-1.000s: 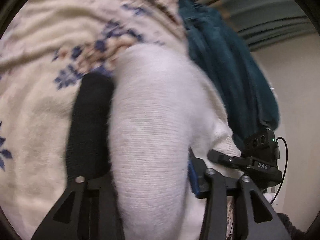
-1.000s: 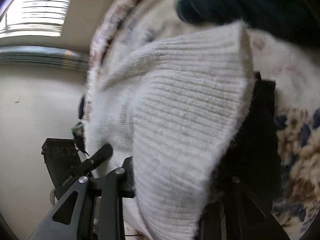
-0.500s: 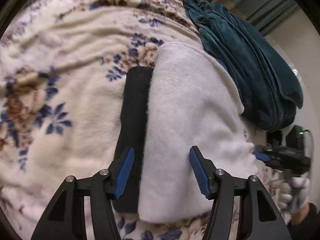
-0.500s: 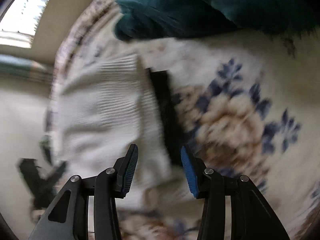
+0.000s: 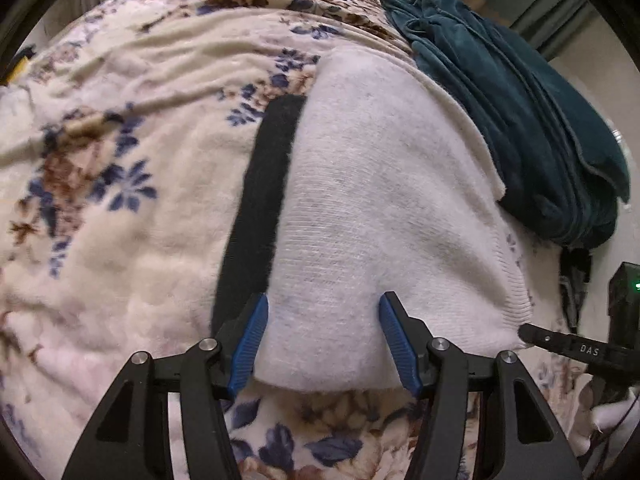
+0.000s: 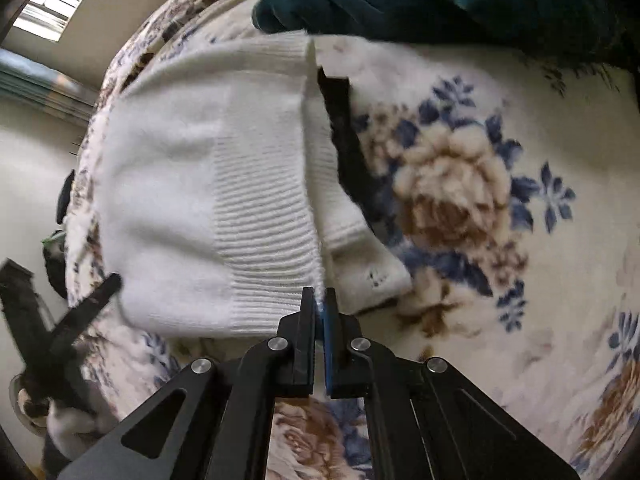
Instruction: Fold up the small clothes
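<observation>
Folding is in the middle, as I judge it: the white knit garment [image 5: 380,216] lies doubled on the floral blanket [image 5: 120,168], near the blanket's far right edge, with its far side touching the teal cloth [image 5: 520,112] heaped there. A black garment [image 5: 256,208] lies under the white one and shows as a dark strip along its left side.

The left gripper [image 5: 320,340] has its 2 fingers spread wide. The blue pads [image 5: 248,344] stand on either side of the near end of the white garment, and whether they touch the cloth I cannot tell. They pinch nothing.

The right gripper [image 6: 319,312] has its fingers pressed together on the corner of the ribbed hem [image 6: 264,248], where 2 layers of the white knit meet. Only a thin bit of cloth is caught between them. A narrower ribbed piece [image 6: 352,240], perhaps a cuff, lies just beside the hem on the blanket.

The next move, I think, calls for carrying this pinched corner over or pulling it flat while the left gripper steadies the near end. The pinch is shallow, so the hem may slip out if it is pulled quickly.
</observation>
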The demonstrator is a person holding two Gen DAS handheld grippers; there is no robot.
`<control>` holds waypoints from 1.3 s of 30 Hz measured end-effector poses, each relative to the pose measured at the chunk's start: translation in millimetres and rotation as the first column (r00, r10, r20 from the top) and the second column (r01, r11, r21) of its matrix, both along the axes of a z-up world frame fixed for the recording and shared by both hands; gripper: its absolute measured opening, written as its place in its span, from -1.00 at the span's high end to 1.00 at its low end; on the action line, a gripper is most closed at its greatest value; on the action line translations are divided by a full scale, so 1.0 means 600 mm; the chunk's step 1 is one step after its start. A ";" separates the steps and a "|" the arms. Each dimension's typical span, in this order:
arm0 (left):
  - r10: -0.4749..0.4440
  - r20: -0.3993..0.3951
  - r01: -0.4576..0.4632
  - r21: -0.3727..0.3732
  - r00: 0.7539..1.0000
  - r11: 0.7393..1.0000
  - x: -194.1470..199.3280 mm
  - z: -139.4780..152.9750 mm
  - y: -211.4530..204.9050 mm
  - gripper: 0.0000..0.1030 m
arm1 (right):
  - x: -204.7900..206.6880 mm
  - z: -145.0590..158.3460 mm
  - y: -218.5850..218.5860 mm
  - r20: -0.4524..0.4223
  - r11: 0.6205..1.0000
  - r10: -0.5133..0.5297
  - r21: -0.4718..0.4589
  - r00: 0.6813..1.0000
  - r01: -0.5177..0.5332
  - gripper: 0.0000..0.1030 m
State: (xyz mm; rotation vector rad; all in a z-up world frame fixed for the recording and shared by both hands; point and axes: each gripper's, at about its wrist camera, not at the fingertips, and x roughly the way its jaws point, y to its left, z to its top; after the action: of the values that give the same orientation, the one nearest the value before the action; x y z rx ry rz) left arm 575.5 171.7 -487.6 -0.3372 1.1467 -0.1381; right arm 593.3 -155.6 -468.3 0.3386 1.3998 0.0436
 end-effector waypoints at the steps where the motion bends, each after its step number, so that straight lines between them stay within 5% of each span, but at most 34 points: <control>1: 0.005 0.004 -0.005 0.032 1.000 0.999 -0.003 0.007 -0.003 -0.36 | -0.006 0.009 0.002 0.004 1.000 -0.005 -0.021 1.000 0.005 0.93; 2: 0.007 0.007 -0.008 0.067 1.000 0.998 -0.006 0.016 -0.008 -0.61 | -0.011 0.018 0.006 0.008 0.999 -0.010 -0.053 1.000 0.010 0.75; 3: 0.012 0.009 -0.013 0.094 1.000 0.995 -0.010 0.023 -0.012 -0.74 | -0.004 0.029 0.019 0.015 0.995 -0.016 -0.099 1.000 0.017 0.21; 4: 0.016 0.010 -0.017 0.120 1.000 0.993 -0.014 0.030 -0.016 -0.76 | -0.009 0.044 0.021 0.037 0.989 -0.024 -0.145 0.999 0.029 -0.12; 5: 0.019 0.013 -0.021 0.145 1.000 0.989 -0.019 0.039 -0.020 -0.79 | -0.015 0.057 0.021 0.059 0.981 -0.027 -0.190 0.998 0.038 -0.72; 6: 0.019 0.018 -0.022 0.168 1.000 0.985 -0.023 0.047 -0.025 -0.81 | -0.023 0.068 0.015 0.073 0.975 -0.027 -0.218 0.997 0.042 -0.98; 11: -0.003 0.060 -0.015 0.296 0.998 0.955 -0.052 0.097 -0.051 -0.81 | -0.059 0.129 0.039 0.150 0.933 -0.008 -0.354 0.989 0.061 -0.99; 17: -0.014 0.083 -0.013 0.313 0.996 0.950 -0.094 0.158 -0.059 -0.81 | -0.117 0.200 0.050 0.216 0.896 0.018 -0.436 0.976 0.080 -0.99; 39: -0.061 0.269 -0.028 0.316 0.961 0.948 -0.391 0.538 -0.098 -0.81 | -0.484 0.652 0.104 0.458 0.886 0.105 -0.446 0.883 0.125 -0.99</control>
State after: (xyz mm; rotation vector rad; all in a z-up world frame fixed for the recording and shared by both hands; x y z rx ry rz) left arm 340.8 113.0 -165.0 -0.0188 0.8760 -0.0121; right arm 302.6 -93.0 -77.0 -0.0717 0.8796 -0.2078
